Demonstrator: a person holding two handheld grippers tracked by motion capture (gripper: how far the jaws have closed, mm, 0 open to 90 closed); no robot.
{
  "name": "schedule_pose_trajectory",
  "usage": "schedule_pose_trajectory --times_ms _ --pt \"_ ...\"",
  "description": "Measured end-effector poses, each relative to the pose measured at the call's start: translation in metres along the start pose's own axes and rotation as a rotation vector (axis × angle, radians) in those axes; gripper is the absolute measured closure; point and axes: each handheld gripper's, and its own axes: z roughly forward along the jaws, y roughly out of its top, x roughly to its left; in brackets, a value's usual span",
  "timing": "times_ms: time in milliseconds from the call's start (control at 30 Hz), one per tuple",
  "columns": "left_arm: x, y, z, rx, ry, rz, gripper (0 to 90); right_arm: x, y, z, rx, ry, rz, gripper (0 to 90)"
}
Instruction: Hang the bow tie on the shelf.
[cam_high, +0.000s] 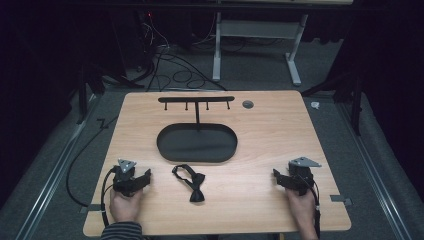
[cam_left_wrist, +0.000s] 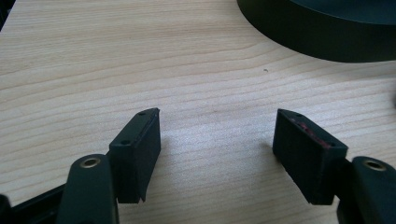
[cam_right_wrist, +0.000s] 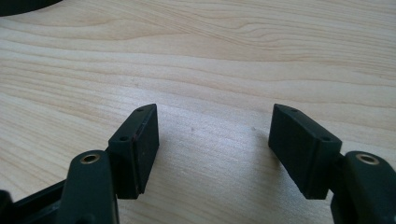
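Nearest the camera, the left gripper (cam_high: 140, 178) and right gripper (cam_high: 281, 178) rest low over the wooden table (cam_high: 280, 130) near its front edge, jaws spread wide, gripping nothing. A black bow tie (cam_high: 191, 183) lies between them, just before the oval stand tray (cam_high: 197, 143); bare wood surrounds both grippers.

One wooden table (cam_high: 280, 135) carries one black oval tray (cam_high: 197, 144), one black rack (cam_high: 196, 100) with four pegs, and one black bow tie (cam_high: 190, 182). Two grippers count in, the left gripper (cam_high: 148, 175) and the right gripper (cam_high: 276, 175), each held by one hand
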Motion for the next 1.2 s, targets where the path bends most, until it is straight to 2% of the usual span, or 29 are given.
schedule_pose_trajectory --times_ms 400,500,567,933,1000,1133,1200 --pt "0.0 0.0 -0.001 0.003 -0.001 0.001 32.9 0.0 0.0 0.0 0.0 0.006 -0.005 33.5" --pt "-0.004 -0.003 -0.003 0.002 0.02 -0.018 31.9 0.0 0.0 0.0 0.001 0.009 -0.006 32.6" --pt "-0.004 -0.004 -0.004 0.001 0.009 -0.014 31.2 0.001 0.0 0.0 0.003 0.011 -0.012 32.6" --pt "-0.005 -0.006 -0.007 0.003 0.008 -0.009 31.5 0.001 0.0 0.0 0.001 0.01 -0.01 32.7" --pt "-0.006 -0.006 -0.008 -0.007 0.027 -0.005 34.3 0.001 0.0 0.0 0.001 0.011 -0.011 32.7" --pt "-0.008 -0.001 -0.014 -0.03 0.03 0.003 40.5 0.0 0.0 0.0 0.001 0.013 -0.01 32.2" --pt "-0.01 0.002 -0.017 -0.045 0.015 -0.006 41.9 0.001 0.0 0.0 0.002 0.015 -0.011 31.7"
